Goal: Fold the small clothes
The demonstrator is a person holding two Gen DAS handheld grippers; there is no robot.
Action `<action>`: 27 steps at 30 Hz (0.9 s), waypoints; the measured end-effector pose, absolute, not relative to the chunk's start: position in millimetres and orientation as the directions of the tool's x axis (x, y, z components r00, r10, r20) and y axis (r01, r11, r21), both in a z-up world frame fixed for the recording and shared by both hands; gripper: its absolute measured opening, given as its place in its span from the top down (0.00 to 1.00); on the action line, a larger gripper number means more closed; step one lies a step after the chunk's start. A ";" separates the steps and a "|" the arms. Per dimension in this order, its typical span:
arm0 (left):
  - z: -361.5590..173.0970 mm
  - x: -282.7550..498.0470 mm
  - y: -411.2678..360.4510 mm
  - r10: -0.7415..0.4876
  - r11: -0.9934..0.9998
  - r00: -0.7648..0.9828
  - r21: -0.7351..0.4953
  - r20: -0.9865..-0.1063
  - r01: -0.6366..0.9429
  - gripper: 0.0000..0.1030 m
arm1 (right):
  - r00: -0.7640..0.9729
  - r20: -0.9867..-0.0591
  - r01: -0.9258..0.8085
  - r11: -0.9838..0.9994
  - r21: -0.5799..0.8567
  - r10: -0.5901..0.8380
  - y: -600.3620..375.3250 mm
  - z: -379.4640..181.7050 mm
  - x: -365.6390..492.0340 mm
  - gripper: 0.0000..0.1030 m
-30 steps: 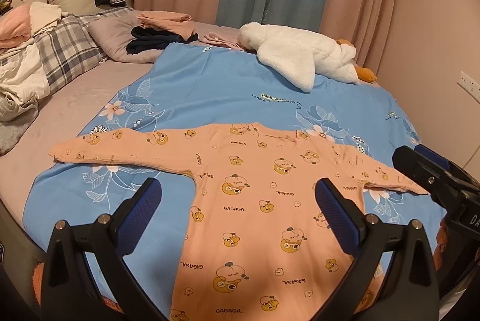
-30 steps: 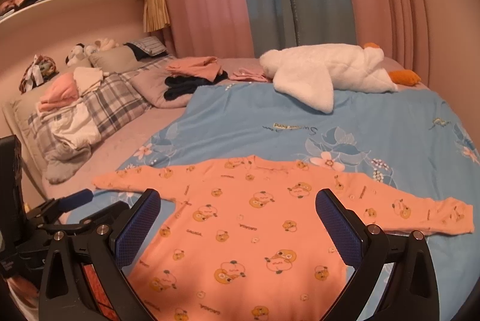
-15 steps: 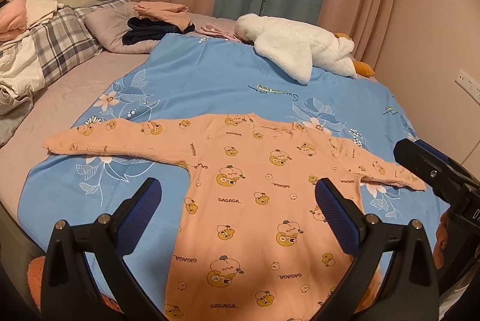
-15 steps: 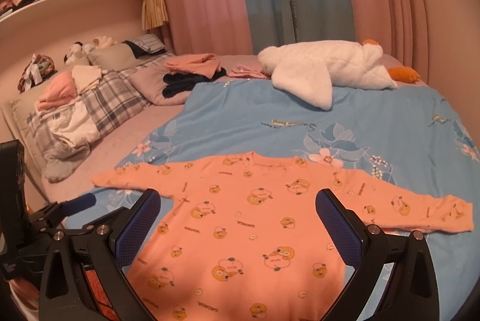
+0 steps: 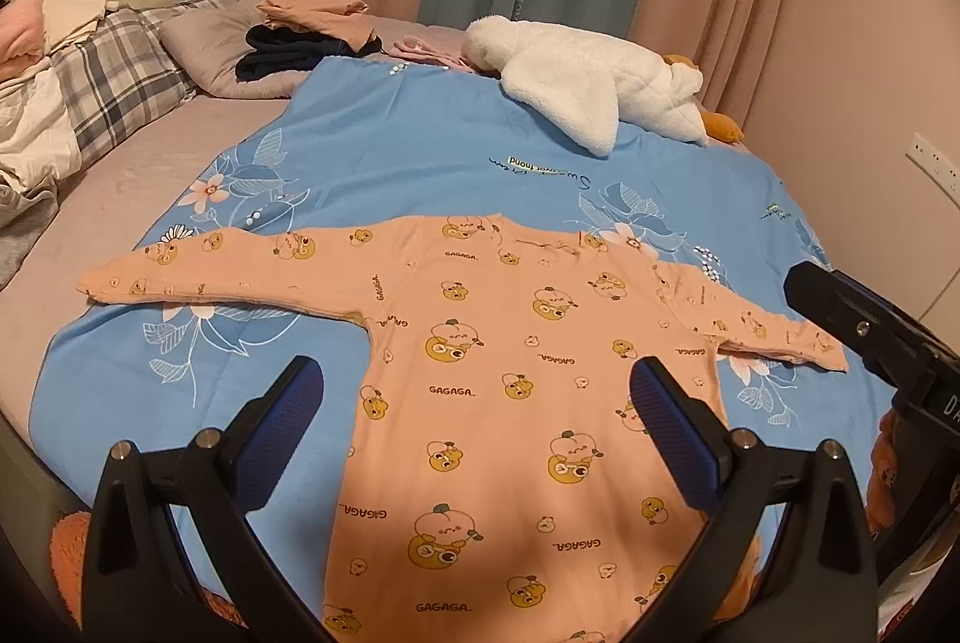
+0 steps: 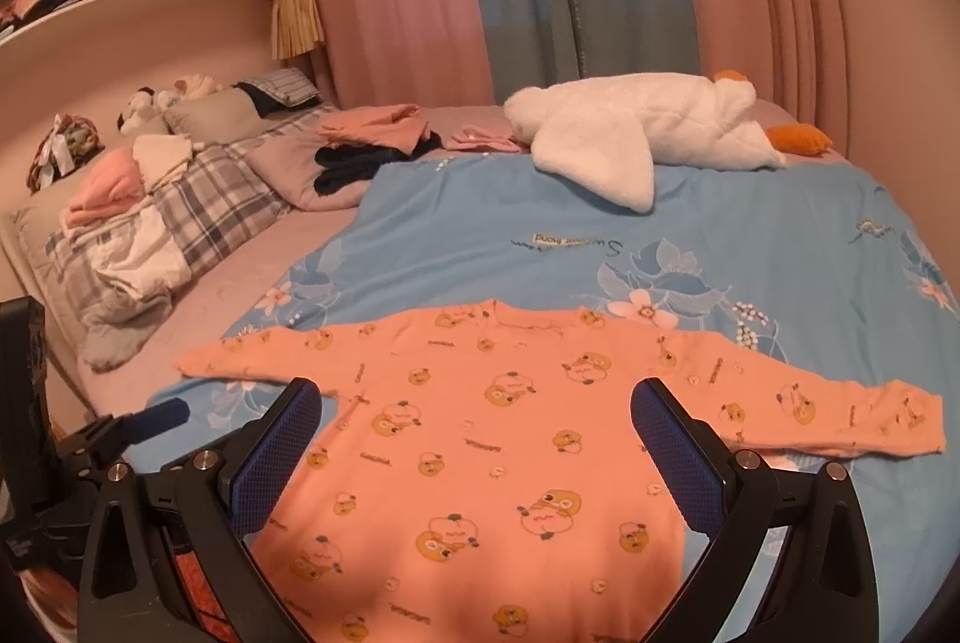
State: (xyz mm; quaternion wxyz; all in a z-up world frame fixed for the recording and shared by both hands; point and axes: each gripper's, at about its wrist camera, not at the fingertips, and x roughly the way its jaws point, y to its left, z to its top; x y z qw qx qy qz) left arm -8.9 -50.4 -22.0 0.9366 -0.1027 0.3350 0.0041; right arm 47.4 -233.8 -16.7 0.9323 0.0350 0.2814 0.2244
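An orange long-sleeved child's top (image 5: 510, 373) printed with cartoon faces lies flat on a blue flowered sheet (image 5: 420, 150), sleeves spread left and right. It also shows in the right wrist view (image 6: 510, 433). My left gripper (image 5: 474, 403) is open and empty, hovering above the lower body of the top. My right gripper (image 6: 474, 421) is open and empty above the top's middle. The right gripper's body shows at the right edge of the left wrist view (image 5: 870, 337).
A white plush goose (image 5: 600, 72) lies at the far end of the sheet. Folded clothes (image 5: 306, 30) sit on a grey pillow. A plaid blanket and loose laundry (image 5: 90, 90) lie at the left. A wall (image 5: 870, 42) stands at the right.
Both grippers have moved slightly forward and higher over the top. The jaws stay open and the top has not moved.
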 end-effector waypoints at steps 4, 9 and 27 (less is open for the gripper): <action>-23.9 -7.6 -49.4 -0.060 0.979 0.772 -0.189 -0.633 -0.079 0.01 | 0.740 -0.514 -0.396 0.899 0.189 0.434 -233.7 -17.6 48.3 0.01; -24.3 -6.6 -48.2 -0.055 0.979 0.772 -0.186 -0.633 -0.082 0.01 | 0.740 -0.520 -0.389 0.902 0.186 0.427 -234.6 -18.6 50.6 0.01; -27.1 -0.5 -44.6 -0.072 0.978 0.767 -0.197 -0.637 -0.072 0.01 | 0.734 -0.540 -0.365 0.910 0.196 0.411 -237.8 -23.4 59.3 0.01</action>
